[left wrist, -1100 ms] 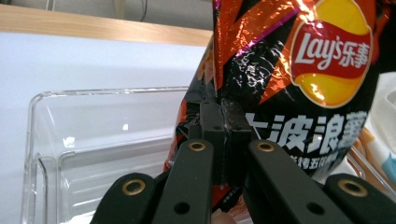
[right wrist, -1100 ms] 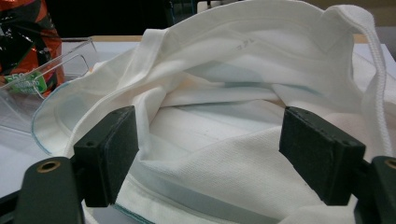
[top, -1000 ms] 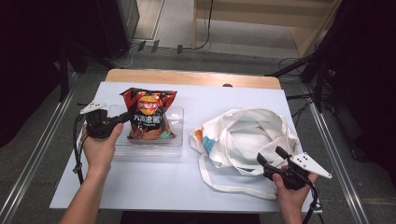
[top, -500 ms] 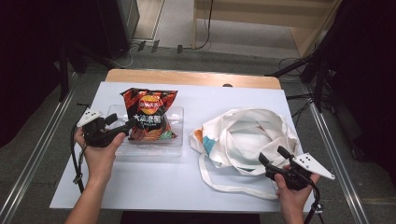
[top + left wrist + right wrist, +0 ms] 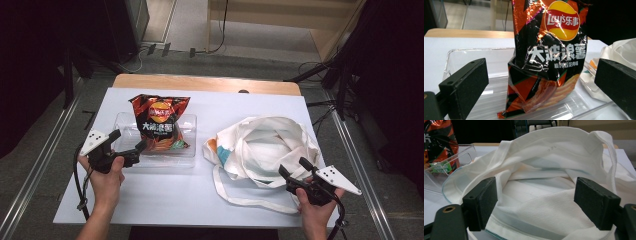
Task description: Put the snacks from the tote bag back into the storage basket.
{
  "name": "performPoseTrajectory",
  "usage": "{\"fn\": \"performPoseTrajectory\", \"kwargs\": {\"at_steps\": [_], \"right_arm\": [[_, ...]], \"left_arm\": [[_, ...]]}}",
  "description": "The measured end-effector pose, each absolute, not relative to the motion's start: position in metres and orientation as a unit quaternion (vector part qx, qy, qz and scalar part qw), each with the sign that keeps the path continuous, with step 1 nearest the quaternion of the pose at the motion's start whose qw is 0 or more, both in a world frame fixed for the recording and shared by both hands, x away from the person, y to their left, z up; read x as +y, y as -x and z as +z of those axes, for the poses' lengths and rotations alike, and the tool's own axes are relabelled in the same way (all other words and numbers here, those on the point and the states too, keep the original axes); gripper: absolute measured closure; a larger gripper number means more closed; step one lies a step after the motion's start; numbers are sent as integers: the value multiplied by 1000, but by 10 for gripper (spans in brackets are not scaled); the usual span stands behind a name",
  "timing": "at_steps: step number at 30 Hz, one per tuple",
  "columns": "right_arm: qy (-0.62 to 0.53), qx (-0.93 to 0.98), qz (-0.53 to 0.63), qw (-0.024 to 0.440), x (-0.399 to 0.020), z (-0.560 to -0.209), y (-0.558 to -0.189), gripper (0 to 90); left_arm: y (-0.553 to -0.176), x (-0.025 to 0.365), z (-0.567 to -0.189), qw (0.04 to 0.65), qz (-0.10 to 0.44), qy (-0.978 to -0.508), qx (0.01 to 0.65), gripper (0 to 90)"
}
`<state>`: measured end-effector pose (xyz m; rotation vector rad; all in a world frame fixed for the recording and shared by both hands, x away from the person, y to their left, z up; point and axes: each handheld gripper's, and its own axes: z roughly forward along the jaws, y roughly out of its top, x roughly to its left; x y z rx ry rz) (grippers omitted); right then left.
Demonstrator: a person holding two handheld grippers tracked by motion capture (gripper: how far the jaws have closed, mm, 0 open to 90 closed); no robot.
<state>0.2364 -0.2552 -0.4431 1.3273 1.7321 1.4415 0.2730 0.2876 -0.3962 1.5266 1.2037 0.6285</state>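
1. High view: the left gripper [image 5: 129, 142], at the frame's left, has just been opening its jaws wide, empty, beside the chip bag [image 5: 161, 121] in the clear tray [image 5: 122, 125].
2. Lower right, the right gripper [image 5: 293, 170] gapes empty at the white tote bag [image 5: 265, 145].

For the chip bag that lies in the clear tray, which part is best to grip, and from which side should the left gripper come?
Probably the lower part of the chip bag, coming from the tray's near left side, where the left gripper already faces it with jaws just opened wide. The bag leans upward there, its narrow, creased lower body standing between the jaws, untouched.
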Motion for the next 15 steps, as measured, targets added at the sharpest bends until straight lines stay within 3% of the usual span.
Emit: {"fn": "performPoseTrajectory", "kwargs": {"at_steps": [15], "right_arm": [[-497,636,529,260,-268,-445,-229,194]], "left_arm": [[-246,294,-409,516,272,-651,486,0]]}}
